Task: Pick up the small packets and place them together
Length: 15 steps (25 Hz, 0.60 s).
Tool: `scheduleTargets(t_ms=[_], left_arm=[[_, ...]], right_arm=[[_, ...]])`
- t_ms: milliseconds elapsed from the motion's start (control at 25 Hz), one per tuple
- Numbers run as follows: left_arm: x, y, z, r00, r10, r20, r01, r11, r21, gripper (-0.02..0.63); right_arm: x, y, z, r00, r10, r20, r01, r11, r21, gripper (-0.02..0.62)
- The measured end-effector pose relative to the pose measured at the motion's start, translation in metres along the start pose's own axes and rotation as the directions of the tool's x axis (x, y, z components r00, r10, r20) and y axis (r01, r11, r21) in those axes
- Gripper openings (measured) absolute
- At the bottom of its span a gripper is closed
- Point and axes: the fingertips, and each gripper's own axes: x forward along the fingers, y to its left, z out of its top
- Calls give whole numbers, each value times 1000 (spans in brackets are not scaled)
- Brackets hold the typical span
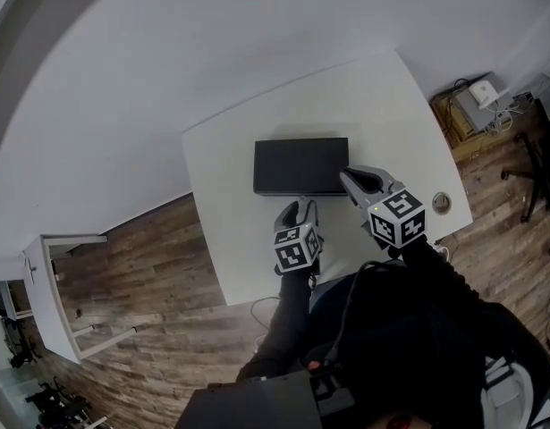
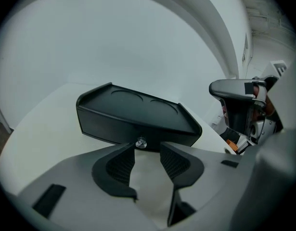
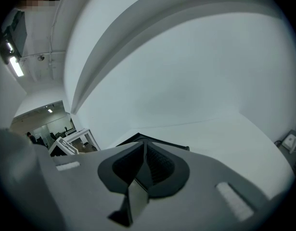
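A black box (image 1: pixel 300 165) with two round recesses in its lid lies on the white table (image 1: pixel 391 105). Its front face (image 2: pixel 119 126) bears a small clear knob (image 2: pixel 140 143). My left gripper (image 1: pixel 301 206) stands open just in front of that knob (image 2: pixel 148 150), with nothing between the pads. My right gripper (image 1: pixel 346 176) is shut and empty, hovering by the box's right front corner (image 3: pixel 144 150); it also shows at the right of the left gripper view (image 2: pixel 216 87). No small packets show in any view.
A round metal grommet (image 1: pixel 442 203) sits in the table near its right edge. Wooden floor (image 1: pixel 149 266) surrounds the table. A white shelf (image 1: pixel 55 284) stands at the left, and a floor box with cables (image 1: pixel 476 105) and a chair base (image 1: pixel 534 168) at the right.
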Motion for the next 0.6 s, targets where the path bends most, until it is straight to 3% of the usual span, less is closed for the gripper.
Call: scheduleTargets(t_ms=[600], left_arm=[[26,11,-3,997,-23,-71,28,997,71,150]], right_arm=[[17,-12,-4,995,-103,-5,103,994,22,8]])
